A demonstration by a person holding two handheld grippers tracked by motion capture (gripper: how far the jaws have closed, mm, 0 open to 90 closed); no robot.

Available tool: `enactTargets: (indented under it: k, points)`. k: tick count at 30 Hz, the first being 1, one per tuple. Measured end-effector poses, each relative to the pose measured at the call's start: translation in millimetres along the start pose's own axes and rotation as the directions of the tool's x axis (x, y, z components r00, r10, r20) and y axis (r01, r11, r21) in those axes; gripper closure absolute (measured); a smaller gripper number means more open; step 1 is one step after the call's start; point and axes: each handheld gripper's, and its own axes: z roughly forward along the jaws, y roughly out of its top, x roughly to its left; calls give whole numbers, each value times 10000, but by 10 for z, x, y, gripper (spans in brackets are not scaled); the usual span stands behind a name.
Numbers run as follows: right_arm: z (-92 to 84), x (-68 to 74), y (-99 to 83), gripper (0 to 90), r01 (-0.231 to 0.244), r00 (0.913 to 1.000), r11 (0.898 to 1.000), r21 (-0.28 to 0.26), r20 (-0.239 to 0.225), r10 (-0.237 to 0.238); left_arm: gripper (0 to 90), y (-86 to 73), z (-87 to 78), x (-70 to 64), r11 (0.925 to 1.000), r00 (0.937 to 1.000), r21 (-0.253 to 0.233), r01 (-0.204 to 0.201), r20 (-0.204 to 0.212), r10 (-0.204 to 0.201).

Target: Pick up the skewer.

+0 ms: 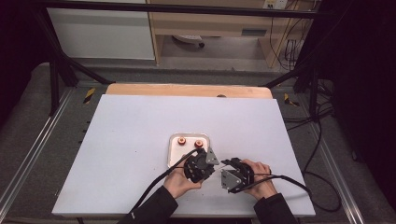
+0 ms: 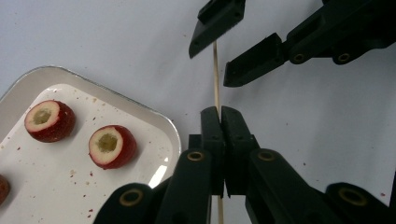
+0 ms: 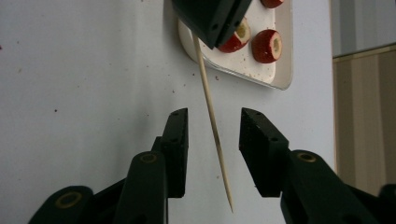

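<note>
Skewer (image 3: 212,116) sits clamped in the left gripper (image 2: 220,121); the right gripper (image 3: 212,135), jaws apart, straddles it. Handover seems underway: next, closing squarely.

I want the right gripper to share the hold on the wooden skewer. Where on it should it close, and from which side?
Grip the skewer on its bare shaft, short of the pointed tip. The left gripper is shut on the other end, so the middle is free. The right gripper already straddles it, jaws open on either side; closing squarely across the thin shaft from there looks best.

dim room | even light on table (image 1: 140,140) | soft shadows | sharp
</note>
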Motion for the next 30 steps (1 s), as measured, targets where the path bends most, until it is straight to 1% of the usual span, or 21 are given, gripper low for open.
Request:
enactTargets:
  k: [1,3,6,12,15,17,18,19,25,26,28,29,30]
  points:
    - [6,1,-2,663,241,9997,9997,66,-2,-241,886,3,7,-3,10000,10000,10,-5,41,5]
    - [16,17,4,697,506,9987,9987,88,-28,-506,886,12,18,-18,10000,9999,24,-46,101,46]
    - [21,43,6,746,647,9979,9979,67,-63,-646,886,19,32,-33,9999,9998,40,-105,149,104]
    - [31,82,4,819,1290,9916,9916,19,18,-1290,886,17,36,-28,9999,9997,88,-115,209,113]
    - [39,89,6,862,1377,9905,9905,43,-54,-1377,886,18,36,-27,9999,9997,97,-117,236,114]
    - [43,91,7,883,1354,9908,9908,16,-84,-1353,886,17,38,-30,9998,9996,112,-143,232,140]
    - [36,100,6,886,1278,9917,9917,127,-131,-1277,886,17,38,-28,9999,9996,98,-129,248,126]
    - [38,97,7,887,1417,9899,9899,97,-77,-1416,886,18,38,-27,9999,9996,94,-125,253,123]
    - [30,101,13,891,1542,9880,9878,214,19,-1542,880,16,34,-19,9998,9996,91,-157,226,155]
    - [29,103,15,891,1528,9882,9879,260,51,-1530,873,14,34,-16,9997,9995,196,-170,252,165]
    - [30,98,13,891,1710,9851,9843,447,85,-1715,800,5,23,1,9991,9997,398,-147,175,140]
    - [32,92,10,891,1868,9822,9811,501,102,-1876,775,1,13,17,9986,9997,500,-156,195,146]
    - [27,97,12,891,1907,9813,9793,672,127,-1919,749,-2,2,35,9981,9998,615,-96,201,84]
